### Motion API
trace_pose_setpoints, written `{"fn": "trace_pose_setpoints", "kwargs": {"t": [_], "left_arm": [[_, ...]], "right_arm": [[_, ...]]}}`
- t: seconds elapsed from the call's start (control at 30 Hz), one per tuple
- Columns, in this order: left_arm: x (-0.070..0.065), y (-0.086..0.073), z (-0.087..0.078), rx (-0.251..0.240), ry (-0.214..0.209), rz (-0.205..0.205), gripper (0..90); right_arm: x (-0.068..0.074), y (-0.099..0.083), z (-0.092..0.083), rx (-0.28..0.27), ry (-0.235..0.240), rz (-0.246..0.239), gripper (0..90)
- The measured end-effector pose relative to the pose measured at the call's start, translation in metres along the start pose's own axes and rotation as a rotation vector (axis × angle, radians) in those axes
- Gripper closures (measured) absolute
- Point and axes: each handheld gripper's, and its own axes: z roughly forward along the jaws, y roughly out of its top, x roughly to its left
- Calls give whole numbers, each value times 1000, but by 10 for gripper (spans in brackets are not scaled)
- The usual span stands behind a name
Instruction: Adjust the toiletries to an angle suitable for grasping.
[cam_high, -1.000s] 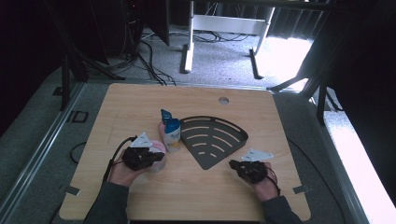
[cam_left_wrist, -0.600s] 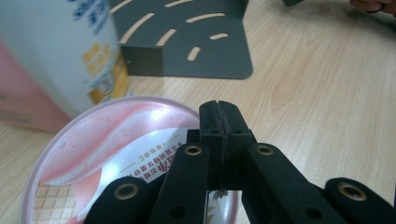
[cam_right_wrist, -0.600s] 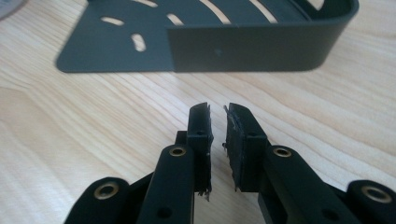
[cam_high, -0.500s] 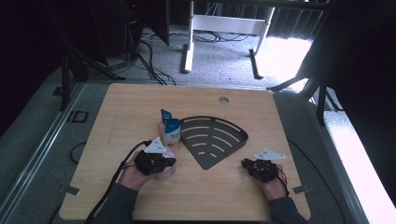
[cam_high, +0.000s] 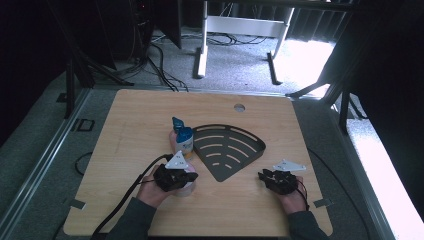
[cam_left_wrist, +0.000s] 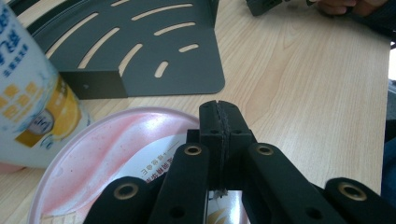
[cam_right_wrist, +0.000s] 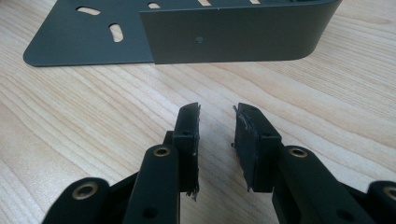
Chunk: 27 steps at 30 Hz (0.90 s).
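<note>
the left gripper (cam_left_wrist: 219, 122) is sitting with its two jaws pressed fully together, and they are clamping the near rim of a pink cup lid (cam_left_wrist: 105, 161), a thin edge of it going in between the pads. this lid is round, pale pink with a white label, and it is lying under the gripper, low in the left gripper view. in the high view the left gripper (cam_high: 186, 176) is resting at the near left part of the wooden table (cam_high: 130, 130), with the pink cup just under it.

just beside the lid, a white bottle (cam_left_wrist: 32, 93) with blue print and an orange picture is standing upright. in the high view this bottle (cam_high: 184, 139) is standing right at the left corner of the dark metal shelf (cam_high: 227, 150), a fan-shaped plate with curved slots and a low wall on its curved side.

the right gripper (cam_right_wrist: 215, 116) has just been opening its jaws; they are now standing a little apart, with nothing between them, only bare wood. it is pointing at the wall of the shelf (cam_right_wrist: 233, 37), near but not touching. in the high view the right gripper (cam_high: 267, 177) is lying near the right front edge of the table, well apart from the left one.
</note>
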Motion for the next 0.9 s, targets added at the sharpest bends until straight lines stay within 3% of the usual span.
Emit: {"fn": "trace_pose_setpoints", "kwargs": {"t": [0.43, 0.9], "left_arm": [[-20, 11, 16, -3, -47, 40, 896], [-31, 26, 29, 24, -74, 75, 896]], "right_arm": [[-1, 1, 2, -4, 26, -5, 664], [0, 3, 4, -5, 38, -8, 651]]}}
